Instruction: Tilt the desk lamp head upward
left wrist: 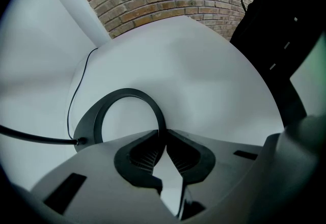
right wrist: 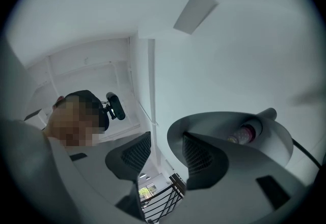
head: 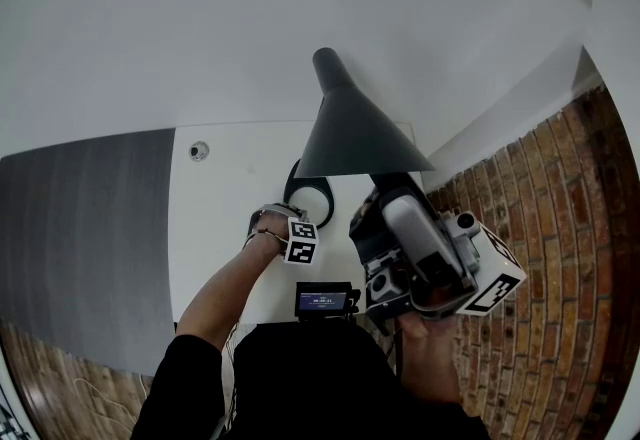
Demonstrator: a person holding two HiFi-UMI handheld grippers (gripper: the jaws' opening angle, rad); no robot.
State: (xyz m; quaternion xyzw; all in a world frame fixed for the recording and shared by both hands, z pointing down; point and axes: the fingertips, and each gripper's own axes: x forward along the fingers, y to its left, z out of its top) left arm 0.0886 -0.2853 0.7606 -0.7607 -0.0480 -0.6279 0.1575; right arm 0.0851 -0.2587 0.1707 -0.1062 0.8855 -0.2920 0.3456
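Note:
The desk lamp's dark cone-shaped head [head: 352, 133] stands over its flat ring base [head: 312, 190] on the white table [head: 225, 218]. My left gripper [head: 278, 220] points steeply down, and in the left gripper view [left wrist: 164, 136] its jaws are shut on the rim of the ring base [left wrist: 102, 111]. My right gripper [head: 392, 196] points up under the head's wide end. In the right gripper view it [right wrist: 165, 151] is open, the edge of the lamp head [right wrist: 224, 123] lies between the jaws, and the pads are not pressing on it. The bulb [right wrist: 247, 133] shows inside.
The lamp's black cable [left wrist: 76, 85] runs off the base across the table. A small round fitting [head: 199, 150] sits in the tabletop at the far left. A grey panel [head: 80, 228] borders the table's left; brick floor [head: 560, 218] lies to the right. A small screen device [head: 323, 300] is at my chest.

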